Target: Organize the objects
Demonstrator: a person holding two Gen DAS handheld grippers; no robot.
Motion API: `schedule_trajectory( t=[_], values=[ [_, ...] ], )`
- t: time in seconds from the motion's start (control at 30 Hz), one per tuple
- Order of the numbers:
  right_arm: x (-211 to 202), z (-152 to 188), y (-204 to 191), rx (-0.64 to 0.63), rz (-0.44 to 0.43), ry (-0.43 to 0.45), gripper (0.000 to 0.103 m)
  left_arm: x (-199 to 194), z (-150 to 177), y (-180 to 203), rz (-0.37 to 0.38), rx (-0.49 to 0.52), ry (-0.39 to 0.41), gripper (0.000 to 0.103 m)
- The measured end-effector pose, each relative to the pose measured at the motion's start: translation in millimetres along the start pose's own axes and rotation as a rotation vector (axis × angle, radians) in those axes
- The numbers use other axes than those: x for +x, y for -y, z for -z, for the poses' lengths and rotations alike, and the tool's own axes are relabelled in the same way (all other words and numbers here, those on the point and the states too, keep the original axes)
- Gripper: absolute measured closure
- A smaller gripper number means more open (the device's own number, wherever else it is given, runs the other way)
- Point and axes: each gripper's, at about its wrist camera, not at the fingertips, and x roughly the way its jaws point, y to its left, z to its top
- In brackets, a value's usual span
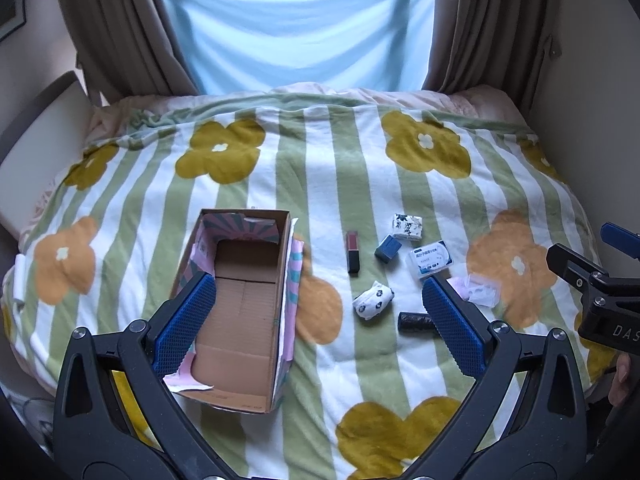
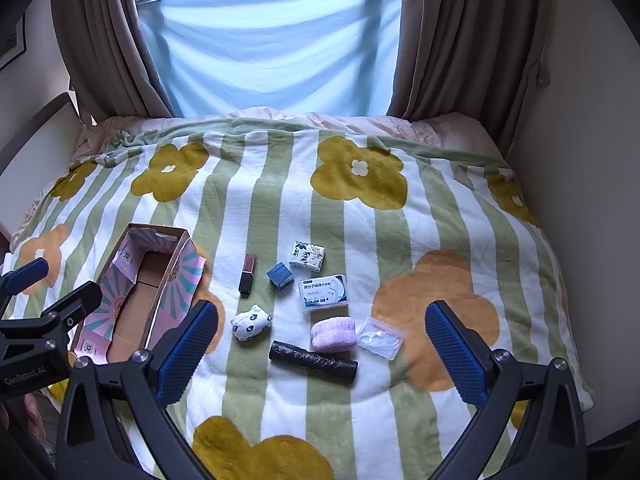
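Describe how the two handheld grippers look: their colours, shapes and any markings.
Both are alike. The left gripper and the right gripper each have two black, curved frame pieces with triangular cut-outs and silver round screws. The jaws carry bright blue pads with a fine dotted texture. White lettering shows on the black bodies, but only partly. No cables or sleeves are visible.

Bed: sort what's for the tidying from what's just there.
Job: box, lipstick, blue cube, tissue pack, floss box, sock, black roll, pink puff, clear case.
Background: blanket, curtains, blue sheet.
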Motion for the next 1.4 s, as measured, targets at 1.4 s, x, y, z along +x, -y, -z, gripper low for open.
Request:
schedule_trajectory(
  t=[1.4],
  values=[
    [-0.3,1.9,2.8,0.014,0.012,0.021,0.001,-5.4,2.4,3.0,-0.177,-0.165,0.016,0.001]
  ],
)
